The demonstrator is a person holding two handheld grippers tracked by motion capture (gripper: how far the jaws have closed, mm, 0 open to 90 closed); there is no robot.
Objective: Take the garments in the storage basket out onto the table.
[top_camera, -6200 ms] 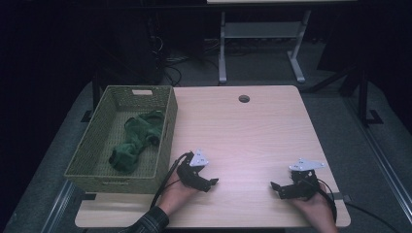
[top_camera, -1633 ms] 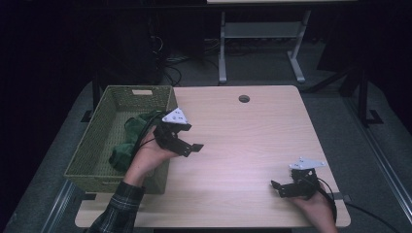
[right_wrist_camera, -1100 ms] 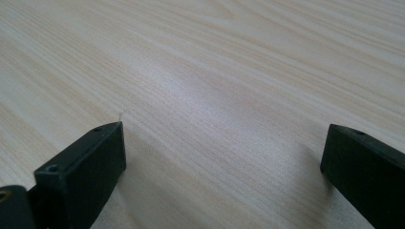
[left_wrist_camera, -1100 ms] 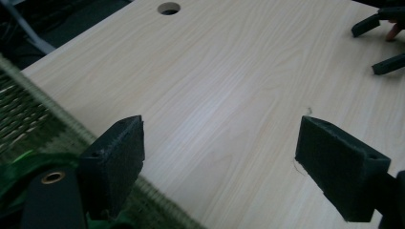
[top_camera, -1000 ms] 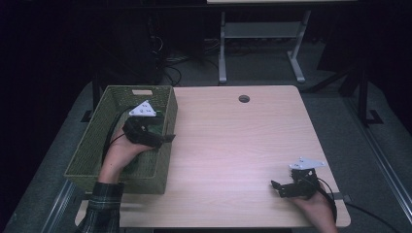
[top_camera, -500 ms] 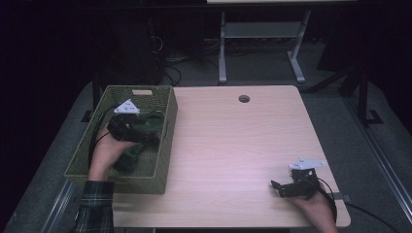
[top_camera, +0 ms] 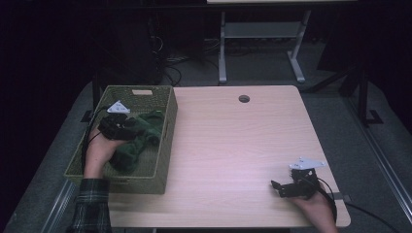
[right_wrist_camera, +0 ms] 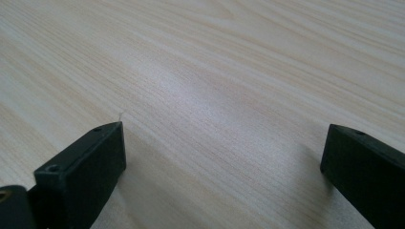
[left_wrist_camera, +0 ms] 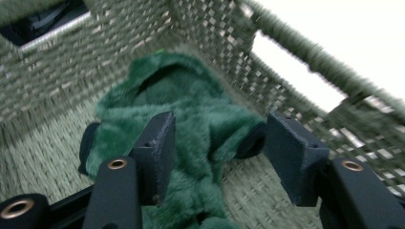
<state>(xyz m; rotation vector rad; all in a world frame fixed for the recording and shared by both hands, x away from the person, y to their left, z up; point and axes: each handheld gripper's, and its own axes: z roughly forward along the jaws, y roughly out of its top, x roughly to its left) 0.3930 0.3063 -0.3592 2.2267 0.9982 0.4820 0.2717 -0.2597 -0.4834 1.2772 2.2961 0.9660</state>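
The left gripper (left_wrist_camera: 215, 157) is hanging inside the woven basket (top_camera: 167, 141), jaws spread over the green plush toy (left_wrist_camera: 191, 119) lying on its floor — walls close around. The right gripper (top_camera: 284, 188) is resting near the table's (top_camera: 233, 141) front edge, jaws wide apart — bare wood ahead.

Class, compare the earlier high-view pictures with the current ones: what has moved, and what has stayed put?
The left gripper left the table's near edge, swung left and entered the woven basket. Its jaws now stand open on either side of the green plush toy, not yet closed on it. The right gripper stayed open, resting on the table at its near right corner. The basket has not moved.
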